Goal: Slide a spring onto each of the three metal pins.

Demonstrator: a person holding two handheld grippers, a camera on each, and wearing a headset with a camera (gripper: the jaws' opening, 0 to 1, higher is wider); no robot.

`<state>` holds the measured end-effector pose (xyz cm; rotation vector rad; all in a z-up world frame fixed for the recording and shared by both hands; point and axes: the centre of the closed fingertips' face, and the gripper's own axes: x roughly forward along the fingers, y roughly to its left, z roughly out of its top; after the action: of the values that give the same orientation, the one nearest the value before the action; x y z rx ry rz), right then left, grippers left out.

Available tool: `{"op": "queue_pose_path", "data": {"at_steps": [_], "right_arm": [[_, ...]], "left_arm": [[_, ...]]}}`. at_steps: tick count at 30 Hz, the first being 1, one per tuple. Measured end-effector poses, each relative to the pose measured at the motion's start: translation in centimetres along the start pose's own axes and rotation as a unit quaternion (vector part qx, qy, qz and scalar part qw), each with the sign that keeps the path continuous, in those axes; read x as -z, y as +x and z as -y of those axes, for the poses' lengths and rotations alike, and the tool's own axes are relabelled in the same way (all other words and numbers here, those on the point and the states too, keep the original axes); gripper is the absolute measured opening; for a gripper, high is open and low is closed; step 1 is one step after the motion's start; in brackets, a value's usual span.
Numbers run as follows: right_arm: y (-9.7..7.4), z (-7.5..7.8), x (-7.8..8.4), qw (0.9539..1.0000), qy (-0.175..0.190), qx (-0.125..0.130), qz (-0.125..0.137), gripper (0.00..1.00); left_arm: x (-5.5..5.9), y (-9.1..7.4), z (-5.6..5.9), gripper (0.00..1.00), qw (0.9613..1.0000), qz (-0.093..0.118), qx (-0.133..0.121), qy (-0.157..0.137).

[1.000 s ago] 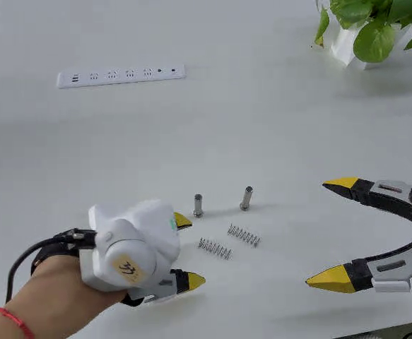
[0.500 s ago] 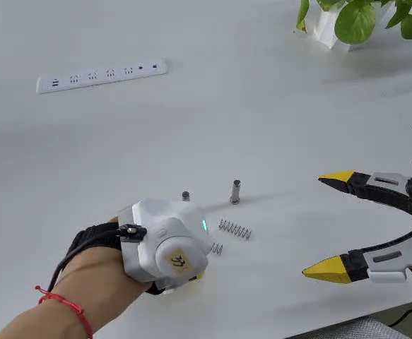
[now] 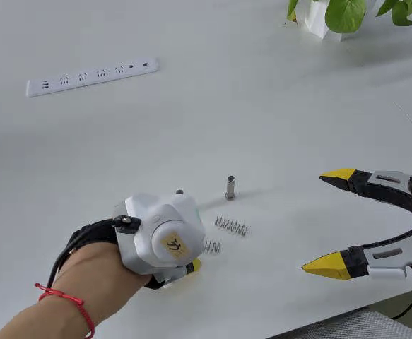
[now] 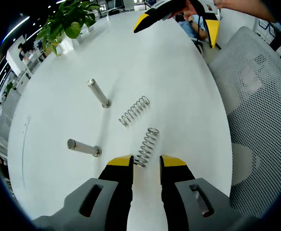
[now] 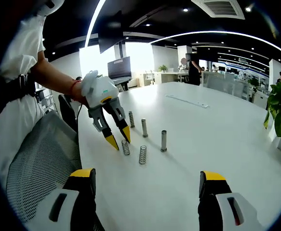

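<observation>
Three steel pins stand upright on the white table: one (image 5: pixel 131 119), a second (image 5: pixel 143 127) and a third (image 5: pixel 163 140). Two springs lie loose in front of them, a nearer spring (image 4: pixel 146 146) and a farther spring (image 4: pixel 134 110). My left gripper (image 4: pixel 146 161) is low over the table and open by a narrow gap, its yellow tips either side of the nearer spring's end without pinching it. In the head view its body hides part of that spring (image 3: pixel 212 246) and most of one pin (image 3: pixel 179 192). My right gripper (image 3: pixel 336 219) hovers wide open to the right, holding nothing.
A white power strip (image 3: pixel 91 75) lies at the far left of the table. A potted plant (image 3: pixel 333 14) stands at the far right corner. The table's near edge (image 3: pixel 312 321) runs just below my right gripper, with a mesh chair (image 5: pixel 44 159) beyond it.
My left gripper has moved forward and right to the nearer spring, and its jaws have narrowed around the spring's end. The right gripper has stayed open in much the same place.
</observation>
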<state>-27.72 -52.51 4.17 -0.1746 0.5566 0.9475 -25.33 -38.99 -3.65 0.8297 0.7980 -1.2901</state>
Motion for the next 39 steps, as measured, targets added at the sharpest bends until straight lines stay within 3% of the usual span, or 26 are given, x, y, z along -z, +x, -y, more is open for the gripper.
{"op": "queue_pose_path", "data": {"at_steps": [10,27,39], "right_arm": [[-0.28,0.04,0.09,1.0,0.001,0.005,0.004,0.87],[-0.11,-0.21,-0.06,1.0,0.004,0.002,0.006,0.88],[0.2,-0.66,-0.1,1.0,0.004,-0.003,0.003,0.87]], "left_arm": [[0.19,0.03,0.48,0.09,0.9996,-0.007,0.008,-0.025],[0.23,-0.03,0.5,0.07,0.9994,-0.018,0.009,-0.028],[0.32,-0.12,0.83,0.07,0.9984,-0.008,0.011,-0.056]]}}
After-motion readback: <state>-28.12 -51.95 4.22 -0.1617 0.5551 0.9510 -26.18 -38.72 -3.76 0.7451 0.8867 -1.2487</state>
